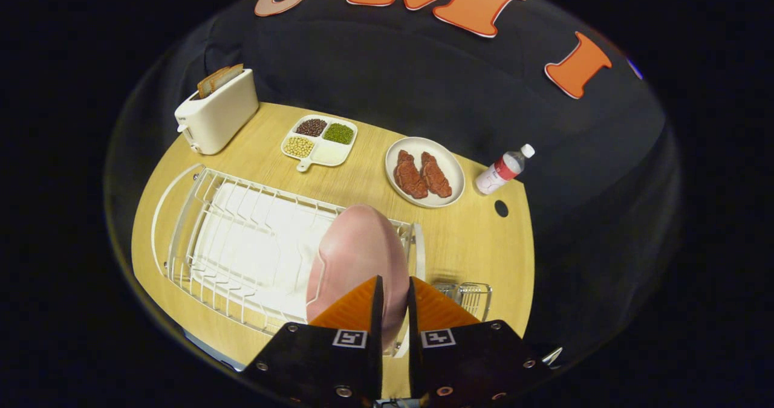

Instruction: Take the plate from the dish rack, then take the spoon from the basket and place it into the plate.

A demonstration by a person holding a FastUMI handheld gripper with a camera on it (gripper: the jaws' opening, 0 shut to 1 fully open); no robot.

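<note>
A pink plate (358,252) stands on edge over the right end of the white wire dish rack (230,245). My gripper (393,288) is shut on it: the two orange fingers (354,308) press on either side of the plate's near rim, and a strip of pink shows in the narrow gap between them. A small wire basket (474,298) hangs at the rack's right end, just right of the fingers. Its contents are hidden behind the right finger. A thin shiny piece (552,355) pokes out beside the gripper body; I cannot tell what it is.
On the wooden table (484,245) beyond the rack stand a white toaster (216,116) with bread, a divided dish of beans (319,142), a white plate with meat (424,171) and a small bottle (503,170). A round hole (501,208) sits near the table's right edge.
</note>
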